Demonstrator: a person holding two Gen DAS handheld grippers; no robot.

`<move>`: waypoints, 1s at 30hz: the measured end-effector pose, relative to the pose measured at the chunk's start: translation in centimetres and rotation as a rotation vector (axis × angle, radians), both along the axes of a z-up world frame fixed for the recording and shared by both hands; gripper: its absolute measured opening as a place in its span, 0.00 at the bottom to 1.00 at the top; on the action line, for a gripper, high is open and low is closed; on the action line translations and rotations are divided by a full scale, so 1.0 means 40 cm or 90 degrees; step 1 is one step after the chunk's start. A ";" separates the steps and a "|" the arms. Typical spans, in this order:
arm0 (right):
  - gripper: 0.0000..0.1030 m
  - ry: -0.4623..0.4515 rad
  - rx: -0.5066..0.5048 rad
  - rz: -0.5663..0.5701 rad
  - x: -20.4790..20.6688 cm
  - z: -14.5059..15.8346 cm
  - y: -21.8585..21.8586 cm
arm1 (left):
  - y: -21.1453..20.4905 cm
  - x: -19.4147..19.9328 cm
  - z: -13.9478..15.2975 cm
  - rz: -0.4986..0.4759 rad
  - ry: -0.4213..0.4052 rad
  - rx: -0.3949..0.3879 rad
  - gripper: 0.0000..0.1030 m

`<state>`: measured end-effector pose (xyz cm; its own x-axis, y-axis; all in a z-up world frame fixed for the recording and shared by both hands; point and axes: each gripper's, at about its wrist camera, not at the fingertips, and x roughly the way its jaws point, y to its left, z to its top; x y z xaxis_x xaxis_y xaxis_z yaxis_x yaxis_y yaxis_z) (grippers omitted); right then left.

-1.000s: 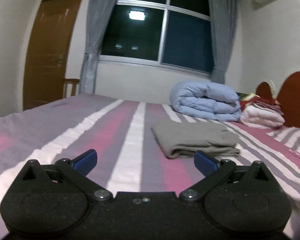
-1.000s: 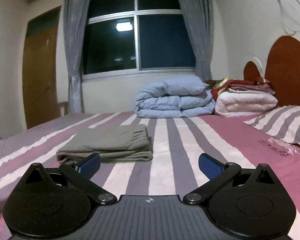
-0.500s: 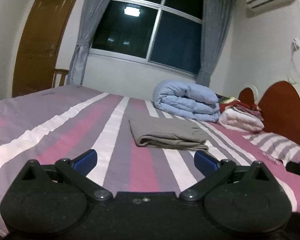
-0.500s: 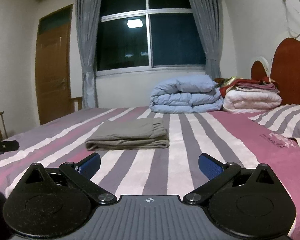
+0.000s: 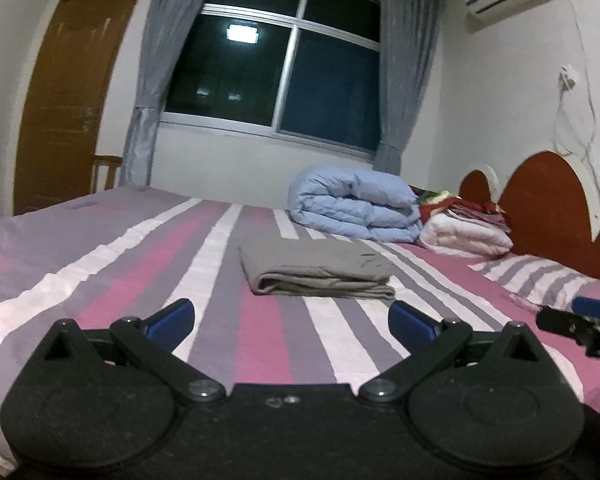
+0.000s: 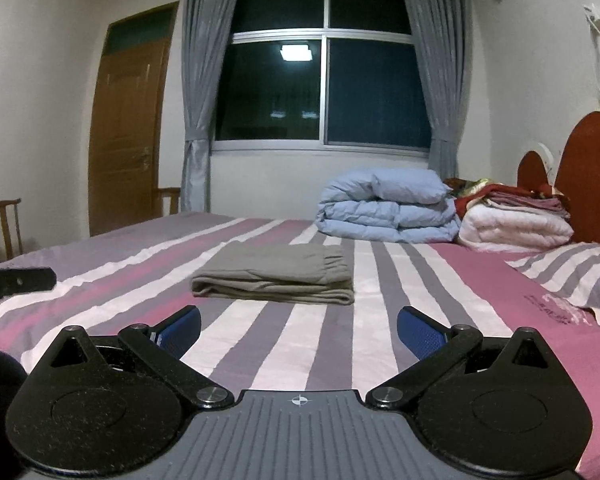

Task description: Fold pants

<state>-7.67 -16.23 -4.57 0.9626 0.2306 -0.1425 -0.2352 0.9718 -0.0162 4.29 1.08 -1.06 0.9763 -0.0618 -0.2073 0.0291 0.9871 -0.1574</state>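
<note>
Grey pants [image 5: 316, 270], one, folded on striped bed [image 5: 100, 264]; two grippers spread.

Grey pants [image 5: 316, 270] lie flat (folded into a neat rectangle) mid-bed, folded edge facing the cameras.

Dim, perhaps slightly blurred, fisheye-warped.

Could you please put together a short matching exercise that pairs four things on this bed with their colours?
Things:
1. pants
2. duvet
3. bed sheet
4. quilt

Colours:
A. pink, purple and white stripes
B. grey
C. white
D. light blue

Pairs: 1-B, 2-D, 3-A, 4-C
</note>
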 end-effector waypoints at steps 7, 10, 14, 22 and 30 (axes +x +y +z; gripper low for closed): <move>1.00 0.003 0.027 0.005 0.005 0.000 0.010 | -0.002 -0.002 -0.007 -0.010 -0.005 -0.009 0.94; 1.00 0.001 0.025 0.019 0.002 0.000 0.020 | -0.009 -0.001 -0.008 -0.013 -0.005 -0.003 0.94; 1.00 0.001 0.018 0.026 0.004 -0.003 0.028 | -0.013 0.002 -0.008 -0.018 -0.002 0.010 0.94; 1.00 0.013 0.016 0.026 0.020 -0.005 0.024 | -0.016 0.003 -0.008 -0.023 0.000 0.015 0.94; 1.00 0.016 0.012 0.025 0.018 -0.006 0.031 | -0.017 0.003 -0.009 -0.023 -0.001 0.016 0.94</move>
<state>-6.95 -15.01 -4.83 0.9488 0.2713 -0.1616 -0.2735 0.9618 0.0089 4.40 0.41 -1.40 0.9740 -0.0912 -0.2076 0.0643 0.9890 -0.1329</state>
